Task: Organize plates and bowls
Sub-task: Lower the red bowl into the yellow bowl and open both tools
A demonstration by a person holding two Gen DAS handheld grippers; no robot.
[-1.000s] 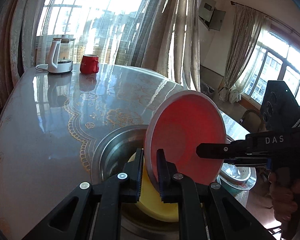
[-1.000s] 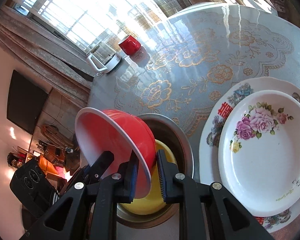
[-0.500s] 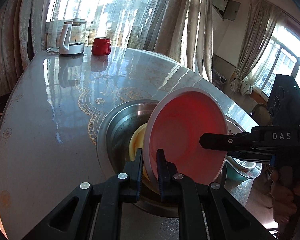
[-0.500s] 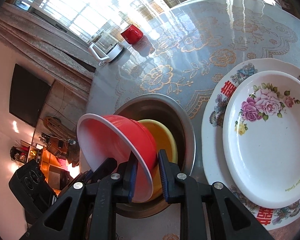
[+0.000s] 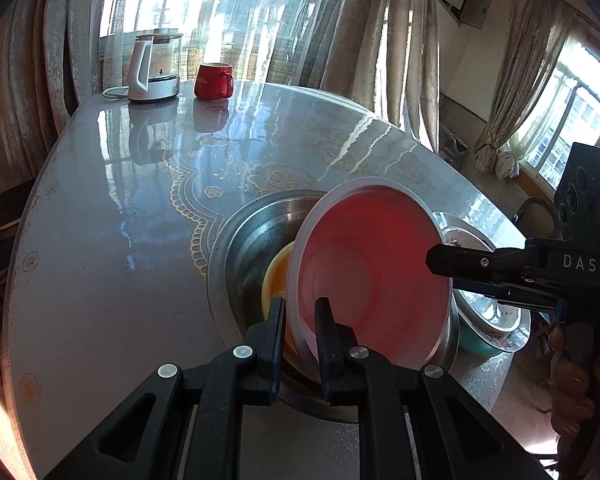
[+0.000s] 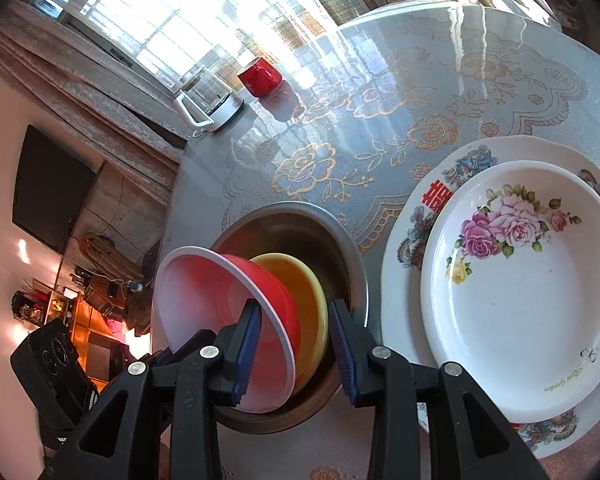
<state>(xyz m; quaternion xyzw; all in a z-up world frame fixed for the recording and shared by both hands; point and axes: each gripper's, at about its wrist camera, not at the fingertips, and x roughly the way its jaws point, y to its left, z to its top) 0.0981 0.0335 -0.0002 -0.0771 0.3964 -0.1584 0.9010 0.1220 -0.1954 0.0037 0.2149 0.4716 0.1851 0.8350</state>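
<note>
Red plastic bowl with white rim, tilted inside steel basin against yellow bowl. Rim pinched by left gripper; right gripper spread wide, gripping nothing. Floral plates stacked beside.

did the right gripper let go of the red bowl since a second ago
Yes. The right gripper has opened; its fingers now stand apart from the red bowl, leaning in the steel basin.

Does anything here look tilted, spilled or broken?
Only the red bowl is askew: it stands tilted on edge against the yellow bowl inside the steel bowl, with the left gripper clamped on its rim. The right gripper is open. No spill or damage shows.
</note>
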